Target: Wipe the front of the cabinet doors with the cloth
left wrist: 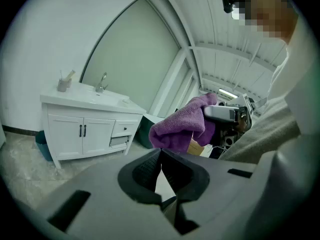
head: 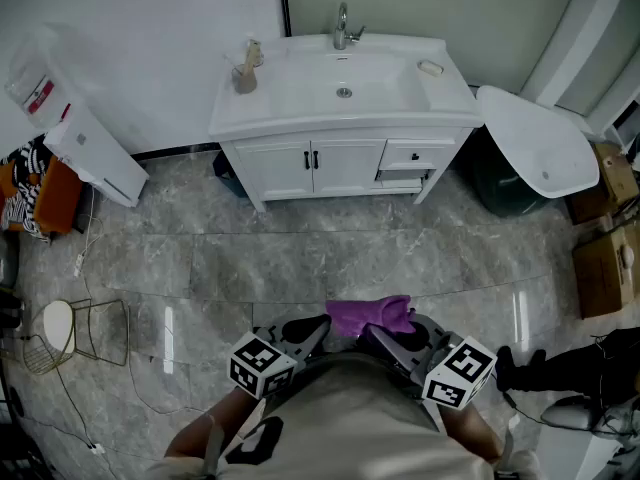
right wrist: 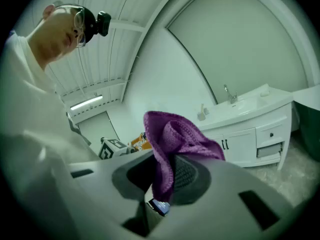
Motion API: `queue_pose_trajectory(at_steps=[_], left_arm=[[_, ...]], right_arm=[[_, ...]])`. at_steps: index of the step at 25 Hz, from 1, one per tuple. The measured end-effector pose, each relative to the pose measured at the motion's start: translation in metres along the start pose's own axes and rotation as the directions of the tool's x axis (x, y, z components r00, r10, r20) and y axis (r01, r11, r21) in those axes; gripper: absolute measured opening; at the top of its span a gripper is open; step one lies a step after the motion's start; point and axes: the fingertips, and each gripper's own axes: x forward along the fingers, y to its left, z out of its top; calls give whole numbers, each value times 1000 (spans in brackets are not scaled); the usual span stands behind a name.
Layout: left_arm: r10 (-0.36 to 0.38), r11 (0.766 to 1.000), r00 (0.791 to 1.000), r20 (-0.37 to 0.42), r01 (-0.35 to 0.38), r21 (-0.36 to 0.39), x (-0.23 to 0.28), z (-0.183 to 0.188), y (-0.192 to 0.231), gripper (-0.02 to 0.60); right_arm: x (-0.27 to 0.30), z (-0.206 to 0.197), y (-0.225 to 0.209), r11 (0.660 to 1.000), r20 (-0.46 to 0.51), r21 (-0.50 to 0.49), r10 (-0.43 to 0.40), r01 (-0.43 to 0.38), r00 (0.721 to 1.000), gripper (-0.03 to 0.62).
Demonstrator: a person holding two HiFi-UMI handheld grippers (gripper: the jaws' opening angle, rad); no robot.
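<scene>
The white vanity cabinet (head: 345,118) stands against the far wall, its two doors (head: 310,166) closed, with dark handles at the middle. Both grippers are held close to my body, well short of it. A purple cloth (head: 370,315) is bunched up in my right gripper (head: 385,330), which is shut on it; in the right gripper view the cloth (right wrist: 172,139) rises out between the jaws of the right gripper (right wrist: 167,176). My left gripper (head: 312,328) sits just left of the cloth, shut and empty. In the left gripper view that left gripper (left wrist: 161,171) shows its pads meeting, with the cloth (left wrist: 182,126) beyond and the doors (left wrist: 80,134) at the left.
A cup (head: 245,74) and a faucet (head: 343,26) stand on the basin top. A white bin (head: 95,153) stands at the left, a wire basket (head: 85,333) on the floor lower left. At the right are a white oval basin (head: 535,148) and cardboard boxes (head: 605,258).
</scene>
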Motion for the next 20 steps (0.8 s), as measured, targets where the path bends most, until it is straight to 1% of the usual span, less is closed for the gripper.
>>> queue_pose_trajectory(at_steps=[4,10,12,14,16,20], left_arm=[[42,999,999,-23,-43,-16,24,3,-11,20],[77,997,996,-50,-76,12,71,15,-25,20],[82,997,995,-63,-82,6,86,18,-28,20],[90,996,993,-75,-92,-17,98,21,-31,20],[104,993,990,-93,-108,-41,108,21,-31,20],[152,985,980,-126,-160,-61,118,22,-21,20]], right_arm=[[-31,10,-31,999,36,46,-15,13,999,60],[-60,24,-70,999,59,35,19,-21,998,59],[-68,29,-84,999,68,34,29,-31,997,60],[-75,34,-97,998,73,42,43,-46,996,61],[-77,35,-108,997,64,52,55,-58,996,63],[-73,31,-128,995,12,85,56,-57,998,69]])
